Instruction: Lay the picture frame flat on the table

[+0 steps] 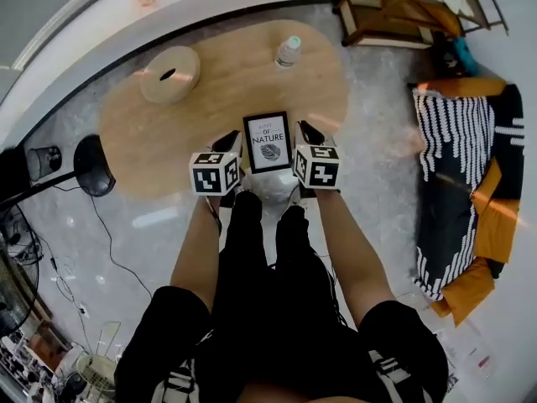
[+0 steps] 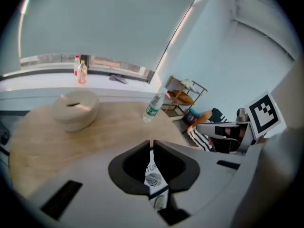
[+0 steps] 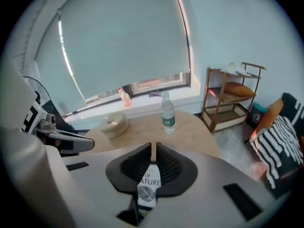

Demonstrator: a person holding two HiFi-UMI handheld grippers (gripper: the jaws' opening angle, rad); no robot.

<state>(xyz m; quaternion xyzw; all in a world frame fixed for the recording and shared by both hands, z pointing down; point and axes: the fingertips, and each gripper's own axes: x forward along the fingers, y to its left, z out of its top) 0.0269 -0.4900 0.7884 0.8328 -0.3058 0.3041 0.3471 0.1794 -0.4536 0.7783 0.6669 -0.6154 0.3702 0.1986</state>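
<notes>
A black picture frame (image 1: 268,142) with a white print reading "NATURE" is held over the near edge of the wooden table (image 1: 193,133), its face turned up toward the head camera. My left gripper (image 1: 236,143) is shut on its left edge and my right gripper (image 1: 304,134) on its right edge. In the left gripper view the jaws of the left gripper (image 2: 152,146) meet in a thin slit, with the frame (image 2: 153,177) showing beneath them. The right gripper view shows the right gripper (image 3: 154,148) in the same state, over the frame (image 3: 149,180). I cannot tell whether the frame touches the table.
A round beige dish (image 1: 170,75) sits at the table's far left and a water bottle (image 1: 287,51) at its far edge. A wooden shelf (image 1: 403,7) and a striped cushion (image 1: 466,166) lie to the right, a black fan (image 1: 92,164) to the left.
</notes>
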